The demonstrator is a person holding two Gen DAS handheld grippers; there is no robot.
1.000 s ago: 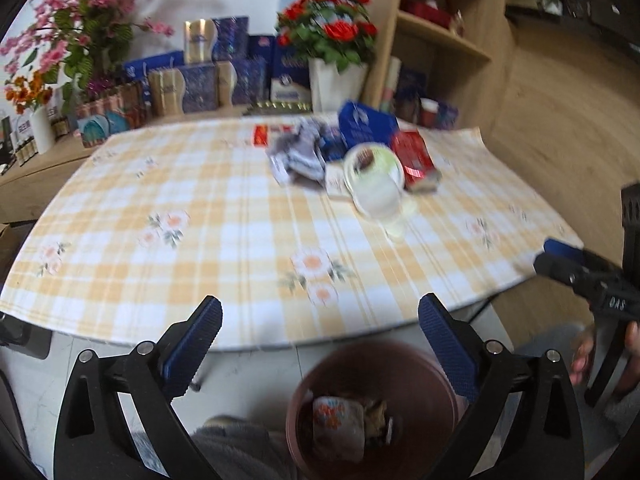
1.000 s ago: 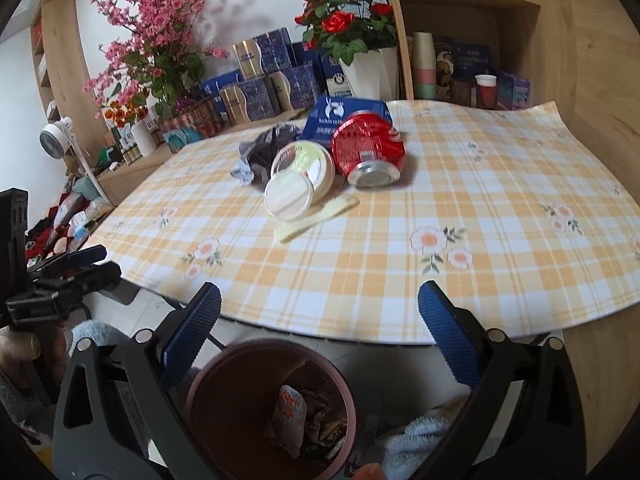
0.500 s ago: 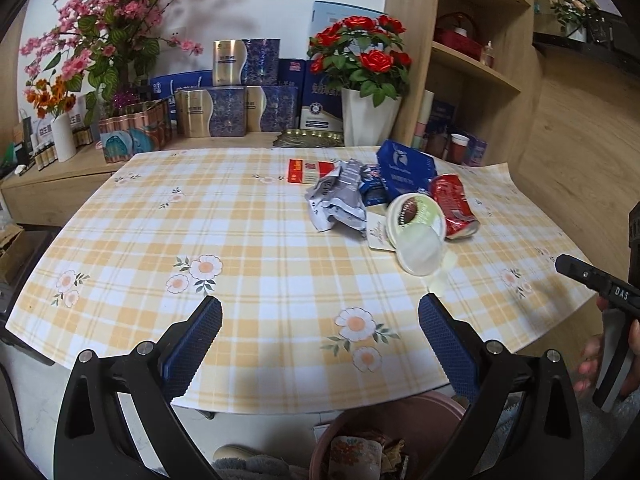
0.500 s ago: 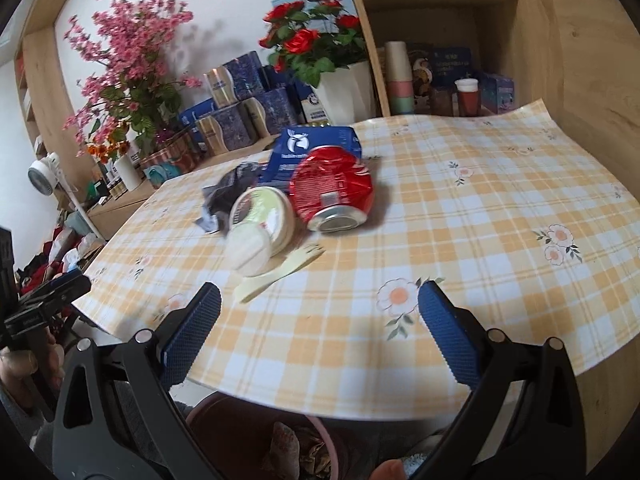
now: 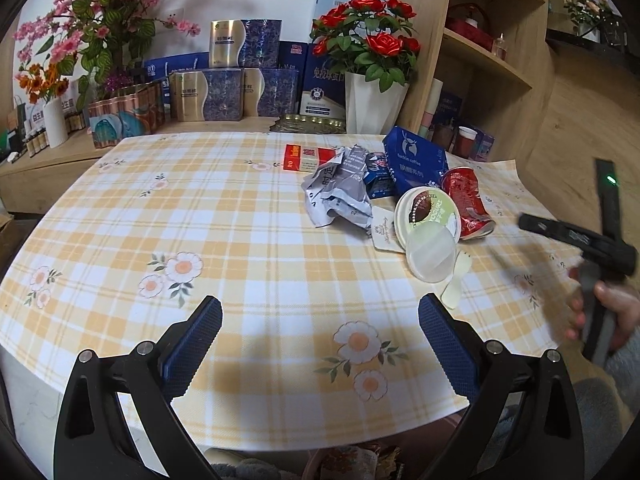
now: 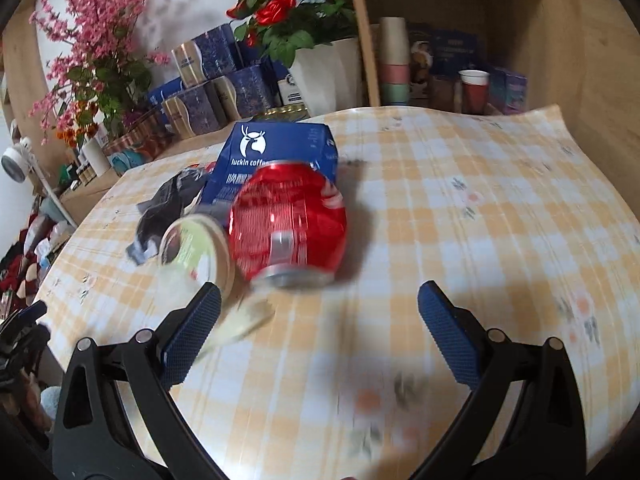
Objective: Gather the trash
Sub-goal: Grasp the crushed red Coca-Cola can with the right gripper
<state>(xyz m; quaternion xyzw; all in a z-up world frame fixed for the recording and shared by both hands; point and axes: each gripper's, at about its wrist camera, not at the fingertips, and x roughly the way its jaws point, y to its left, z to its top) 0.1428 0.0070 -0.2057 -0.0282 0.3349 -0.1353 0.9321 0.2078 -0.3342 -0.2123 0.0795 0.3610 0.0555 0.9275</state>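
Trash lies heaped on the table, and the can serves as the landmark. Nearest, the right gripper hangs wide open just before the can, holding nothing; the left gripper is equally spread and empty, well short of it. Against the can's left leans a cup, a pale spoon, perhaps plastic, before it. Left of the can lies crumpled foil. Behind the can stands 1 blue bag.

The blue paper bag reads "luckin coffee" under a white deer-head logo. The round cup lid reads "YOGURT"; other print is unreadable.
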